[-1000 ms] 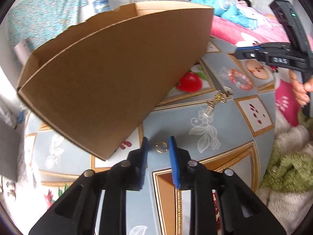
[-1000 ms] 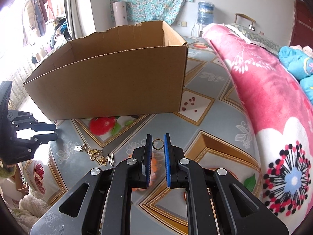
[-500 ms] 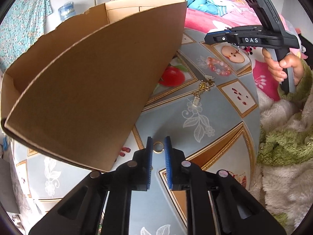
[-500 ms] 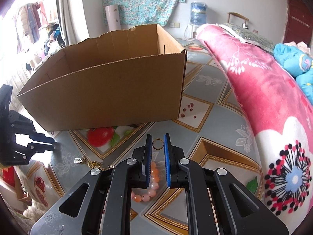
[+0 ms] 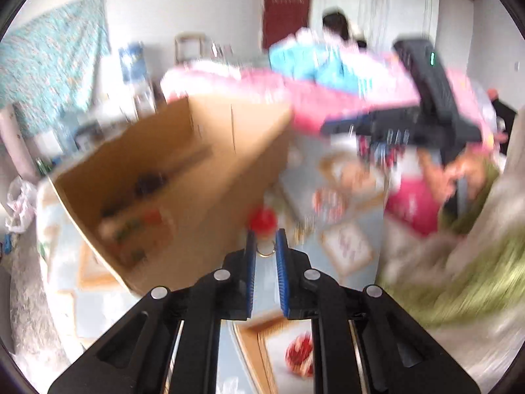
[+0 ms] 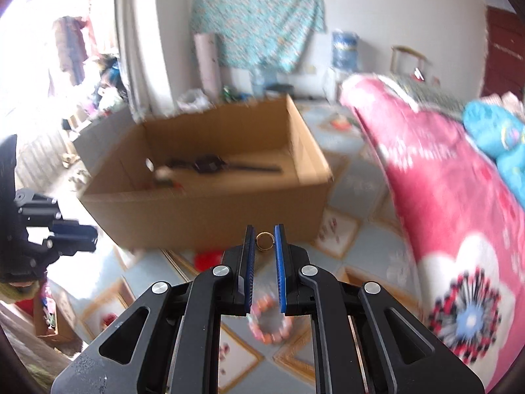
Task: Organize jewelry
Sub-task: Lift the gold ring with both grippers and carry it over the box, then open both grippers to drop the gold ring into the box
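My left gripper (image 5: 265,239) is shut on a small gold ring (image 5: 265,249), pinched between its blue pads above the patterned cloth. My right gripper (image 6: 264,234) is likewise shut on a second gold ring (image 6: 264,241). An open cardboard box (image 5: 197,177) (image 6: 210,210) lies ahead of both grippers, with a dark watch-like item (image 6: 210,164) and other small pieces on its floor. A pink bead bracelet (image 6: 270,323) rests on the cloth under the right gripper. Both views are blurred by motion.
The patterned blue and gold cloth (image 6: 354,180) covers the surface. A red floral blanket (image 6: 443,197) is heaped at the right. The other gripper (image 5: 393,128) and the hand holding it show at the right of the left wrist view, and the left one (image 6: 62,236) at the right wrist view's left edge.
The left jaws closed on the ring that lay on the cloth. Both grippers then rose with their rings, so the box's inside now shows in both views.
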`<state>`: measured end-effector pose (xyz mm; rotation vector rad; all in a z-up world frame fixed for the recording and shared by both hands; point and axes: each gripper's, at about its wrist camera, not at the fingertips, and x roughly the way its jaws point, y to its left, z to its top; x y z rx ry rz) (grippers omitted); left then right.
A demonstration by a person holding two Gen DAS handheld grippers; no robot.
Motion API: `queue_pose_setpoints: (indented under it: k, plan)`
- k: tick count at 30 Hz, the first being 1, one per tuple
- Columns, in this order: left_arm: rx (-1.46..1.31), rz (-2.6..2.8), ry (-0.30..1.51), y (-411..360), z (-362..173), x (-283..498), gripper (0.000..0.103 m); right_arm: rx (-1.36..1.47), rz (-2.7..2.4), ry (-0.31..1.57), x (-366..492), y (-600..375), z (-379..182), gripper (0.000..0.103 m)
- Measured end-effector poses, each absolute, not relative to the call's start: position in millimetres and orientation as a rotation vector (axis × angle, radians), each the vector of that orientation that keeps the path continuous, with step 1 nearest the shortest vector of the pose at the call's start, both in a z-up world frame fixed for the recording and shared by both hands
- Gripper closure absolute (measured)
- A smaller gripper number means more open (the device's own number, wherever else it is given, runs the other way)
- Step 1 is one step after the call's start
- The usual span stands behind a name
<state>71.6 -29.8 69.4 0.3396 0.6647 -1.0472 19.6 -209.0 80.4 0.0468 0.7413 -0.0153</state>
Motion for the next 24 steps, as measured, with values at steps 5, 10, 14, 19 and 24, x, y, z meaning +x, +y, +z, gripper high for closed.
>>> queue_pose_setpoints:
  k: [5,10,14,19,24]
  plan:
    - [0.16,-0.951,0.657,-46.3,99.6,117.5,0.091,0.027,0.147,0.722,73.3,-207.3,102.6,0.093]
    - [0.039,-0.809,0.879,-72.3,75.8,190.5,0.091,0.071,0.29,0.875,139.8,-207.5,87.8,0.093]
    - [-0.049,-0.794,1.071,-89.1,55.6,240.5,0.091,0.096,0.351,1.031,185.0,-209.2,65.3,0.093]
    - [-0.088,-0.734,1.221,-102.3,38.2,275.6,0.091,0.075,0.361,1.098,207.8,-207.2,52.8,0.09]
    - [-0.068,-0.664,1.266,-109.9,30.0,286.2,0.086,0.114,0.357,1.057,206.2,-220.1,61.1,0.088]
